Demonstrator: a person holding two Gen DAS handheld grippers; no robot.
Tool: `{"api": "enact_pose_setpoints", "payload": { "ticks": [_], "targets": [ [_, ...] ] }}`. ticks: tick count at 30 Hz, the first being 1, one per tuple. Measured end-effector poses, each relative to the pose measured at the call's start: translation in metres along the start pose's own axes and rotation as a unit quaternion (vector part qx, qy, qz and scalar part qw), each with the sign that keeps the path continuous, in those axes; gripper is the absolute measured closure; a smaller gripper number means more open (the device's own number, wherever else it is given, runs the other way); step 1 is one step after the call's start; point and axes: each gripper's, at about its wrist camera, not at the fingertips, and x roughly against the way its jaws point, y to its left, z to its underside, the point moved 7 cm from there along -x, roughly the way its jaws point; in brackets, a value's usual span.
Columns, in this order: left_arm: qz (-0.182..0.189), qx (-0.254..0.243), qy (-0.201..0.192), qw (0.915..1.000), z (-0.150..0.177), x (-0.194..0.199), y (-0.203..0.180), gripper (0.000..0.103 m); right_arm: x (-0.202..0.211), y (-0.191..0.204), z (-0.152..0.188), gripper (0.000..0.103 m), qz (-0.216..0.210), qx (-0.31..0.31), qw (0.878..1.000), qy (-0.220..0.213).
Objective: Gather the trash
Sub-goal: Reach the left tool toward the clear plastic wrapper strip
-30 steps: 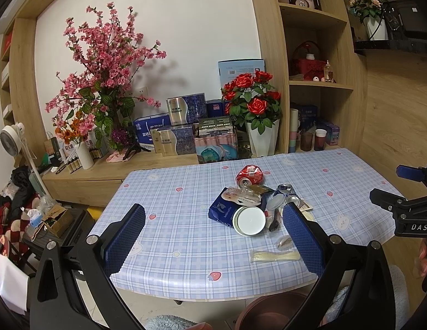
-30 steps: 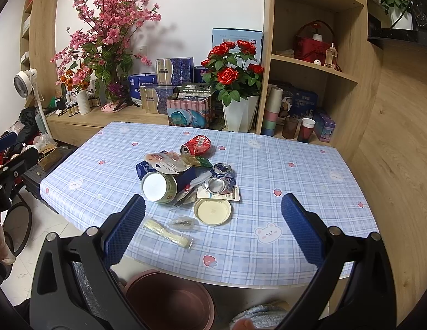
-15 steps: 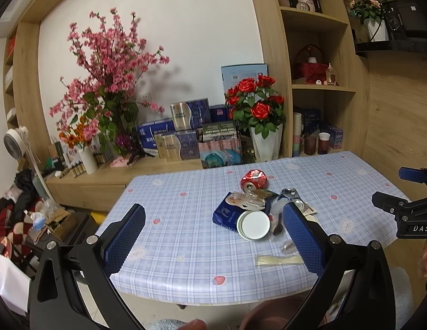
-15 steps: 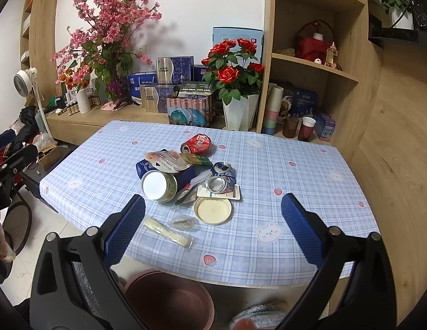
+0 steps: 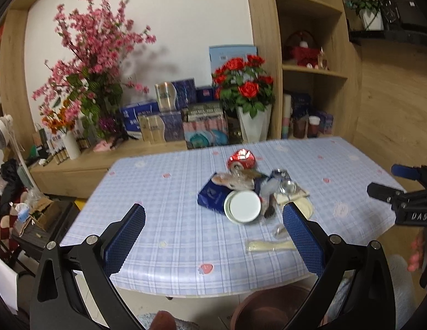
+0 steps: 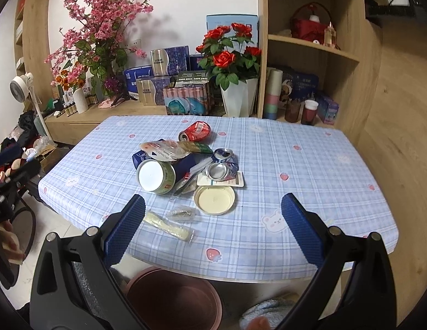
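Observation:
A heap of trash lies mid-table: a crushed red can [image 6: 195, 131], a green tin [image 6: 155, 176] on its side, a blue packet [image 5: 213, 196], foil lids [image 6: 217, 170], a round yellow lid [image 6: 214, 200], a wrapped spoon [image 6: 169, 225] and a small clear wrapper [image 6: 183, 214]. The red can [image 5: 241, 159] and white-bottomed tin [image 5: 242, 207] also show in the left wrist view. My left gripper [image 5: 213, 236] is open and empty, in front of the table's near edge. My right gripper [image 6: 212, 229] is open and empty, over the near edge. A brown bin [image 6: 172, 299] stands on the floor below.
The table [image 6: 309, 165] has a blue checked cloth. Behind it stand a red rose pot [image 6: 235, 82], boxes, a pink blossom vase [image 6: 84, 96] and wooden shelves [image 6: 309, 44]. A fan [image 6: 21, 85] and clutter are on the left floor. The right gripper shows in the left wrist view [image 5: 406, 192].
The left gripper has pulled back and tilted, so the table sits lower and farther in its view. The right gripper has edged slightly closer. Both stay open.

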Motion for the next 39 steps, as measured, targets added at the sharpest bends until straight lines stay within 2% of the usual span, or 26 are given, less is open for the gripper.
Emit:
{"api": "enact_pose_setpoints", "payload": {
  "ticks": [4,10,14,19,24,27,31,32,34,36,39],
  "targets": [
    [0.013,-0.001,0.020,0.9997,0.022,-0.021,-0.003,0.005,-0.017,-0.004,0.012,0.005,-0.005,-0.010,1.000,0.013],
    [-0.001,0.003,0.062,0.9981,0.046,-0.048,0.006,0.005,-0.051,-0.001,0.039,0.005,-0.020,-0.002,0.998,0.062],
    [-0.006,0.016,0.076,0.9969,0.056,-0.063,0.013,0.005,-0.072,-0.003,0.051,0.006,0.021,0.021,0.995,0.091],
    [-0.017,0.020,0.088,0.9958,0.065,-0.078,0.019,0.005,-0.097,0.008,0.067,0.006,-0.024,0.030,0.993,0.116],
    [-0.011,0.041,0.099,0.9942,0.069,-0.091,0.027,0.005,-0.123,0.021,0.080,0.006,-0.041,0.045,0.987,0.148],
    [0.011,0.048,0.109,0.9928,0.073,-0.101,0.022,0.005,-0.130,0.016,0.079,0.006,-0.034,0.036,0.988,0.147],
    [0.058,0.053,0.135,0.9878,0.085,-0.119,0.001,0.006,-0.135,-0.002,0.075,0.006,-0.017,0.015,0.990,0.140],
    [0.069,0.057,0.151,0.9845,0.092,-0.127,-0.007,0.008,-0.136,-0.007,0.075,0.006,-0.016,0.006,0.990,0.141],
    [0.089,0.064,0.175,0.9785,0.102,-0.137,-0.019,0.023,-0.139,-0.016,0.078,0.006,-0.016,-0.005,0.989,0.147],
    [0.107,0.078,0.200,0.9709,0.111,-0.150,-0.032,0.026,-0.142,-0.024,0.081,0.006,-0.010,-0.008,0.988,0.152],
    [0.111,0.099,0.220,0.9641,0.119,-0.166,-0.049,0.026,-0.145,-0.034,0.084,0.006,-0.006,-0.018,0.987,0.157]
  ]
}}
